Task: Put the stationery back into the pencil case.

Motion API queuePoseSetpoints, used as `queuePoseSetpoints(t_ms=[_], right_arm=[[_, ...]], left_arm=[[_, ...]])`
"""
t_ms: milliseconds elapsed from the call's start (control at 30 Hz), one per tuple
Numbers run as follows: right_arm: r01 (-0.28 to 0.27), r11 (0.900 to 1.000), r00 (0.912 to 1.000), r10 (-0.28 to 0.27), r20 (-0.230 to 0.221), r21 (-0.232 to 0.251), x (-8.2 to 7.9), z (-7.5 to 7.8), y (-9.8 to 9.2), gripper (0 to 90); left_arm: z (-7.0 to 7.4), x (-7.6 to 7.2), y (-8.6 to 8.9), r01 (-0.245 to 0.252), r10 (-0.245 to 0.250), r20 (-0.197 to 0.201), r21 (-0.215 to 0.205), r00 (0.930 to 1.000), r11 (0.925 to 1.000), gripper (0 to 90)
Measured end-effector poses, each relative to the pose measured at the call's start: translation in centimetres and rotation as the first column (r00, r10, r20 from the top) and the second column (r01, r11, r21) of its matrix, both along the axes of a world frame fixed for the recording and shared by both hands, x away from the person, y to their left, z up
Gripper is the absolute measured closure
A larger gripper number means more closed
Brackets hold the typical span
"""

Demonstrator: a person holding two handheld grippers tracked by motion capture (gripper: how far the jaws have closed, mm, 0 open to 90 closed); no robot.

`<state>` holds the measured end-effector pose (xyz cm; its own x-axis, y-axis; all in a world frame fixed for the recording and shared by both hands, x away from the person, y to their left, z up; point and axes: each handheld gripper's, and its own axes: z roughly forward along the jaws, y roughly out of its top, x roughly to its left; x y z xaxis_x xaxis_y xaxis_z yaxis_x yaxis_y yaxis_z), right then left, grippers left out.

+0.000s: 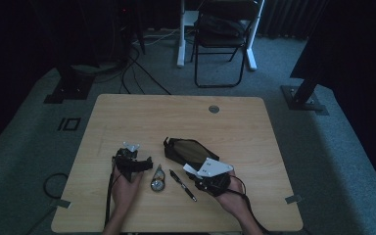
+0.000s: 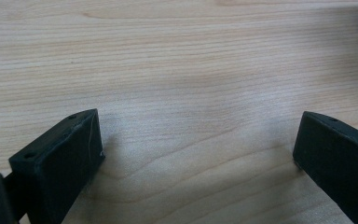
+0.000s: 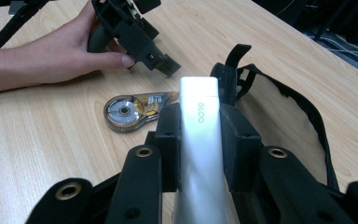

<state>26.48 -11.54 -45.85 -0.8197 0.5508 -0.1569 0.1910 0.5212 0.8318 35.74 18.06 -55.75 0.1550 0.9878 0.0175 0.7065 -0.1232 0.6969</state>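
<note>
Glue stick clamped over the open pouch

The left gripper point(image 1: 144, 164) rests on the wooden table point(image 2: 177, 65), its jaws wide apart over bare wood; a correction tape dispenser point(image 3: 137, 110) lies between the hands. The right gripper point(image 3: 200, 133) squeezes the white glue stick point(image 3: 199, 140) (marked GLOO) between both pads, beside the black pencil pouch point(image 3: 279, 107).

"GLOO" on white glue stick point(image 3: 199, 154)
</note>
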Motion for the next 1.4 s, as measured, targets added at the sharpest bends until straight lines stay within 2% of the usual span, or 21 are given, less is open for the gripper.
queuePoseSetpoints(t_ms=[933, 1400], right_arm=[[0.006, 0.999, 1.0000, -0.007, 0.006, 0.041, 1.2, 1.0, 0.8, 71.2], [0.024, 0.998, 0.9997, -0.025, 0.003, 0.058, 1.9, 1.2, 0.4, 71.2]], left_arm=[[0.0, 0.0, 0.0, 0.000, 0.000, 0.000, 0.000, 1.0000, 1.0000, 1.5], [0.0, 0.0, 0.0, 0.000, 0.000, 0.000, 0.000, 1.0000, 1.0000, 1.5]])
